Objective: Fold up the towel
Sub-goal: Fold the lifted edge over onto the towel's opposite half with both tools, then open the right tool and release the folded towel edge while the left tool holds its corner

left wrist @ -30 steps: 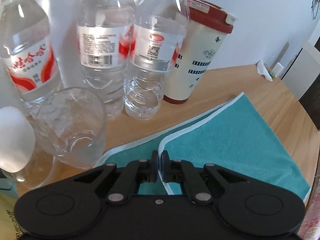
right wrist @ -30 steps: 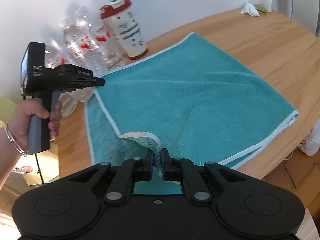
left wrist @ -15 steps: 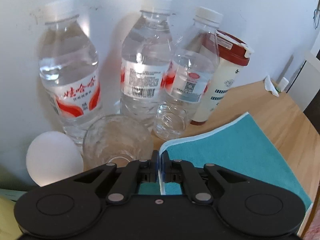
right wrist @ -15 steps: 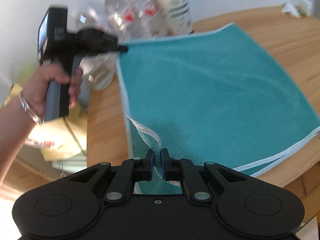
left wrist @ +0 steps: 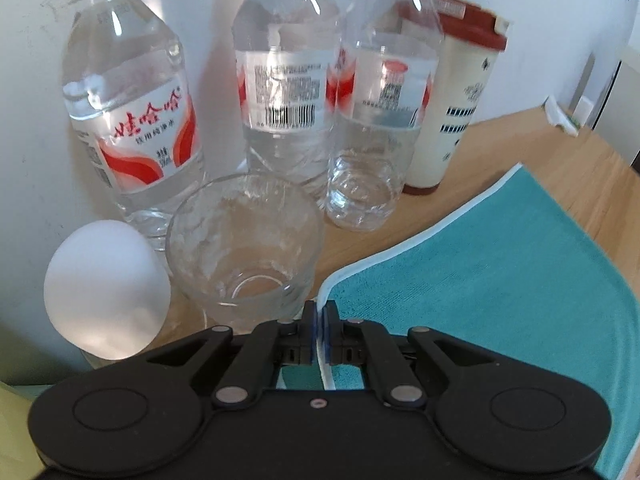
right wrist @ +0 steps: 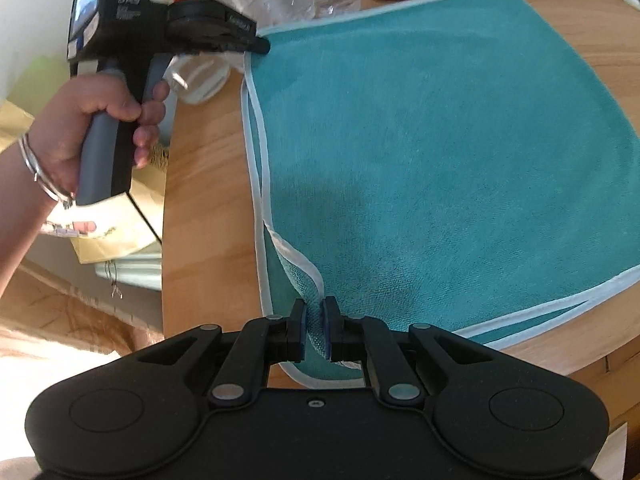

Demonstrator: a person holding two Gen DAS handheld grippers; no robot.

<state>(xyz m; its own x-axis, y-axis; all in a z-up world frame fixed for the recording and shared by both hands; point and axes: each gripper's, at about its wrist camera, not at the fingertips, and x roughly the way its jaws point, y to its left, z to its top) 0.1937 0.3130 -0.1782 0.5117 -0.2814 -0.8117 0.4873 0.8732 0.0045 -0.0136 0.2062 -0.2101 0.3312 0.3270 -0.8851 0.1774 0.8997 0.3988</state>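
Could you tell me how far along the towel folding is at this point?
One fold looks done: the teal towel lies doubled on the table, edges nearly matched. In hand: the left gripper and right gripper each pinch a corner of the top layer. Left: releasing and any further folds.

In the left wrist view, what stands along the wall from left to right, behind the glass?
Water bottle with red characters → water bottle showing its barcode → third water bottle → cream cup with red lid.

Teal white-edged towel (right wrist: 440, 140), doubled over, flat
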